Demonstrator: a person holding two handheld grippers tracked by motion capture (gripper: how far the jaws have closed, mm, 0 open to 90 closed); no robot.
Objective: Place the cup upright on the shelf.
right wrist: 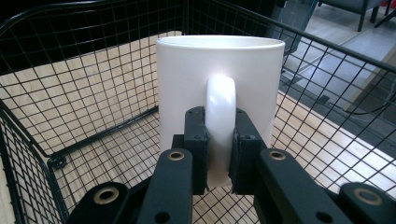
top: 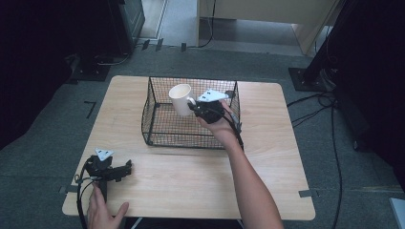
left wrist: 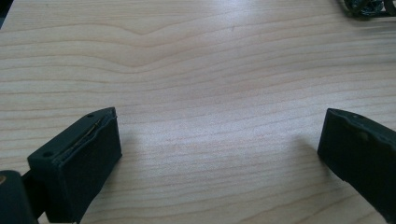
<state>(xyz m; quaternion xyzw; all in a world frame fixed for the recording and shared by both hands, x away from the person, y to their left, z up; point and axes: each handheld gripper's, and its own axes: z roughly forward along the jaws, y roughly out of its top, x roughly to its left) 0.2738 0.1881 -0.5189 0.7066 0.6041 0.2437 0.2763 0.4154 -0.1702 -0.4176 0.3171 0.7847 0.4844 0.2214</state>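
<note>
Right tool point(right wrist: 219, 154): jaws pinching handle point(right wrist: 220, 112) of white mug point(right wrist: 187, 84). Mug upright, held off basket floor, above interior of black wire basket point(top: 157, 129). Basket sits on wooden desk point(top: 267, 157), far half. Left tool point(left wrist: 219, 154): jaws spread wide, nothing between, resting on desk near left front corner, well apart from basket.

text: none readable | mug point(right wrist: 219, 93): plain white, no print or logo on the side facing the right gripper view; basket point(top: 157, 119): bare black wire, no tag | table point(left wrist: 210, 70): wood grain only, no label | grey plates on grippers: blank in high view; nothing legible on floor gear
</note>
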